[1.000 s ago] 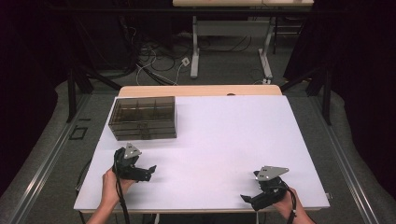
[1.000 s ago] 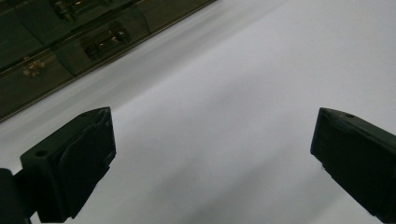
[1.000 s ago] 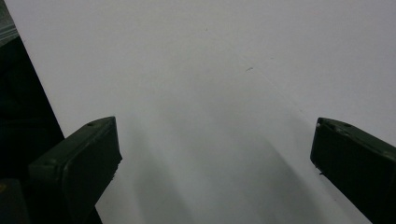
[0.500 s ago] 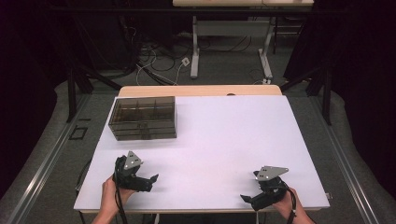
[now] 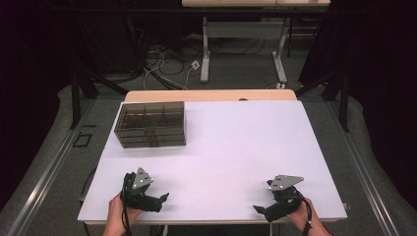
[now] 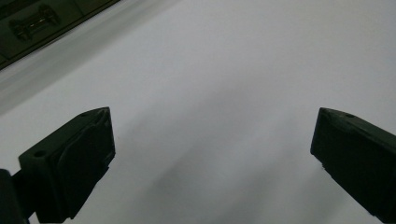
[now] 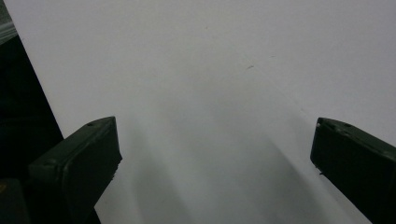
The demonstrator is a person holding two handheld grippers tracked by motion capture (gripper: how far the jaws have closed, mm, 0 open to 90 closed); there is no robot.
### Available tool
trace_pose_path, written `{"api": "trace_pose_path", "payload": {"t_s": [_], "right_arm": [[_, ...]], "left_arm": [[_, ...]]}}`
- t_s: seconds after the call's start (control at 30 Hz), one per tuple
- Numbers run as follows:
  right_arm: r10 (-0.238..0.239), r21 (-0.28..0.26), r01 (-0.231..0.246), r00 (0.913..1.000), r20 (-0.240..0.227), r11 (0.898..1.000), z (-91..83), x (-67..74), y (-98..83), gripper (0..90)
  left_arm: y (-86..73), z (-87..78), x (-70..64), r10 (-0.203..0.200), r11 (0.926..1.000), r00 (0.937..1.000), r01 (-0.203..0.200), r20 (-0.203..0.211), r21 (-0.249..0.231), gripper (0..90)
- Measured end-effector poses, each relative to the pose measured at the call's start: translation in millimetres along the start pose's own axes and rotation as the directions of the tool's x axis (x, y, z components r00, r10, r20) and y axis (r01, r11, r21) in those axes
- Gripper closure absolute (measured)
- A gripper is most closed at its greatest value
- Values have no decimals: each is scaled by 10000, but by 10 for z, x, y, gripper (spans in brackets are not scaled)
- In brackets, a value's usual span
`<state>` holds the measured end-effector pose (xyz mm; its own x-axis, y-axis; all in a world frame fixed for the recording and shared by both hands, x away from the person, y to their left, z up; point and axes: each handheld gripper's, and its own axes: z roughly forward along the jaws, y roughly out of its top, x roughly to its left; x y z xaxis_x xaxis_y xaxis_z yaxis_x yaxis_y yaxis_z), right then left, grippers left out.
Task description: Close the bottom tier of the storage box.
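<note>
White table [image 5: 236, 147], left gripper [image 5: 160, 199] drawn nearer its edge

Dark curtains, grey carpet [image 5: 59, 167], cables [image 5: 162, 64], far desk legs [image 5: 205, 54].

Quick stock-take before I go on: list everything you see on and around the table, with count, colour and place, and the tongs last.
Drawer box: one, smoky dark translucent, far left of the table top.
Table: one, white top with a wood strip along the far edge.
Second table: one, pale frame, on the floor beyond.
Cables: a tangle, white and black, on the floor behind the table.
Left tongs: one, black with a grey plate, near left edge, jaws apart, nothing between them.
Right tongs: one, black with a grey plate, near right edge, jaws apart, nothing between them.
</note>
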<state>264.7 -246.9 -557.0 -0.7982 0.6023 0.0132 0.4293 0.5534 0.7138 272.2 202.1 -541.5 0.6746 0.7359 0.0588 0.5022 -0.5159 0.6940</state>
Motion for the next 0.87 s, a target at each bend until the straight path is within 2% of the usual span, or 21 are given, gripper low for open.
{"api": "trace_pose_path", "payload": {"t_s": [0.03, 0.23, 0.37, 0.53, 0.6, 0.87], "right_arm": [[2, 2, -2, 10000, 0, 10000, 0, 1, -1, 9], [-33, 6, 33, 10000, 7, 10000, 0, -4, -3, 9], [8, 43, -8, 10000, -4, 10000, 3, 0, -5, 9], [7, -33, -7, 10000, -43, 10000, 12, 7, -6, 9], [15, 10, -15, 10000, -29, 10000, 11, 10, -6, 9], [-7, 101, 8, 10000, -61, 9999, 13, 4, -6, 9]], "left_arm": [[-3, 1, -4, 97, 9999, 9999, -97, -62, 45, 0], [-48, 23, -18, 46, 10000, 9999, -45, 158, -35, 0], [-64, 22, -40, 193, 9997, 9998, -192, 101, -120, 0], [-70, 32, -23, 170, 9997, 9997, -166, 177, -189, 0], [-72, 35, -8, 182, 9997, 9998, -180, 91, -171, 0], [-54, 82, -30, 334, 9994, 9986, -331, 408, -86, 0]]}}
